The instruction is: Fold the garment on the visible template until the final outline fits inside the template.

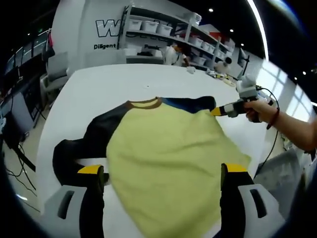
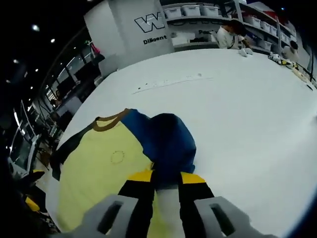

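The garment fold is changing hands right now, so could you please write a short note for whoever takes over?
Left gripper: jaws open, hovering over the shirt's yellow body, holding nothing.
Right gripper: jaws shut on the blue sleeve, which is bunched up near the brown collar.
Shirt: lies on the white table, body flat, dark sleeve still spread out to the side.
Done: one sleeve gripped.
Left: fold both sleeves in, then the body. I can't make out a template outline.

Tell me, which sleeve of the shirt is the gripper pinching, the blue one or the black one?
The blue sleeve. The right gripper is clamped on its cloth, while the black sleeve lies loose on the table.
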